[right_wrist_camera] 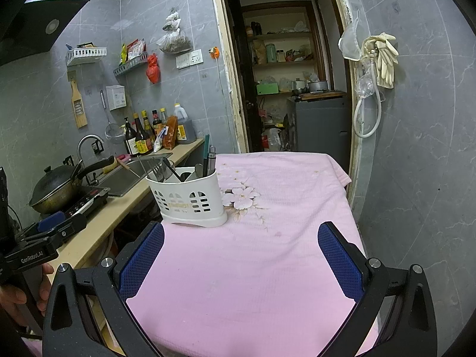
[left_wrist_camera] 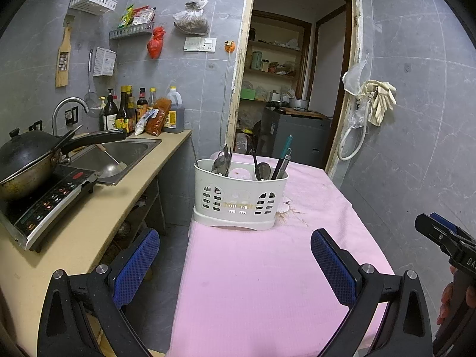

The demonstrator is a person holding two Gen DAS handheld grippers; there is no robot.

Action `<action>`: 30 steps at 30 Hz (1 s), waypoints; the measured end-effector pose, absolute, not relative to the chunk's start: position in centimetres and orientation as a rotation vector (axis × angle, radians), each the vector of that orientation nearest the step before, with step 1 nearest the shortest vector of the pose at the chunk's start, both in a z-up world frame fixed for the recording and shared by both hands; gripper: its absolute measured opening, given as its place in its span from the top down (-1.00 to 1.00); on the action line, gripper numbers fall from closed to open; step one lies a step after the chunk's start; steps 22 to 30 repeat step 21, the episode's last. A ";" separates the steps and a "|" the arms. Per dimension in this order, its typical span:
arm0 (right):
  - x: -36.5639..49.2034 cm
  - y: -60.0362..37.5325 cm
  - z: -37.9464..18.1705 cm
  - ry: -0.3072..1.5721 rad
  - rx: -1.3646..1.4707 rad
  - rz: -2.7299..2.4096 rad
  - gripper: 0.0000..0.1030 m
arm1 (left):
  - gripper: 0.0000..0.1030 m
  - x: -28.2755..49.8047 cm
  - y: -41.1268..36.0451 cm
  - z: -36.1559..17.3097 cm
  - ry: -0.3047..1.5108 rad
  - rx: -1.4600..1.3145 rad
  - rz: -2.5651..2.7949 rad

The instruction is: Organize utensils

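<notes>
A white slotted utensil caddy (left_wrist_camera: 239, 199) stands on the pink tablecloth (left_wrist_camera: 255, 282) near its left edge; it also shows in the right wrist view (right_wrist_camera: 190, 199). Forks and spoons (left_wrist_camera: 223, 162) stand in its left compartment. A spoon (left_wrist_camera: 263, 170) and green- and steel-handled tools (left_wrist_camera: 282, 160) stand in its right compartment. My left gripper (left_wrist_camera: 235, 264) is open and empty, above the cloth short of the caddy. My right gripper (right_wrist_camera: 241, 255) is open and empty, above the cloth to the caddy's right.
A beige counter (left_wrist_camera: 98, 217) to the left carries an induction hob with a wok (left_wrist_camera: 26, 163), a sink (left_wrist_camera: 119, 154) and sauce bottles (left_wrist_camera: 139, 113). An open doorway (left_wrist_camera: 285, 89) lies behind the table. A grey tiled wall (left_wrist_camera: 416, 148) with hanging gloves lies to the right.
</notes>
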State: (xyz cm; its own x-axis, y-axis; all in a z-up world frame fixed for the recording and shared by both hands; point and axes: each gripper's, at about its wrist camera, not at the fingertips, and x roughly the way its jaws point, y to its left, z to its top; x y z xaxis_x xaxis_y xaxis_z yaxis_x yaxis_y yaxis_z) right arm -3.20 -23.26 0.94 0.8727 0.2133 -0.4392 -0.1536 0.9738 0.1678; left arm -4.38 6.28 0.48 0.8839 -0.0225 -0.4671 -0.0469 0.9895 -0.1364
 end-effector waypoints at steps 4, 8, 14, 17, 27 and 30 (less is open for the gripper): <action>-3.3 -22.9 0.6 0.473 0.126 0.199 -0.97 | -0.99 -4.4 6.3 0.5 0.487 -0.146 0.013; -3.3 -22.8 0.6 0.474 0.126 0.200 -0.97 | -0.99 -4.3 6.4 0.4 0.487 -0.147 0.016; -3.2 -22.7 0.5 0.476 0.126 0.200 -0.97 | -0.99 -4.0 6.7 0.4 0.500 -0.152 0.025; -3.3 -22.5 0.4 0.479 0.127 0.202 -0.97 | -0.99 -3.9 6.6 0.3 0.505 -0.154 0.031; -2.9 -22.6 0.2 0.484 0.129 0.205 -0.97 | -0.99 -3.8 6.5 0.1 0.508 -0.146 0.041; -2.9 -22.6 0.2 0.484 0.129 0.205 -0.97 | -0.99 -3.8 6.5 0.1 0.508 -0.146 0.041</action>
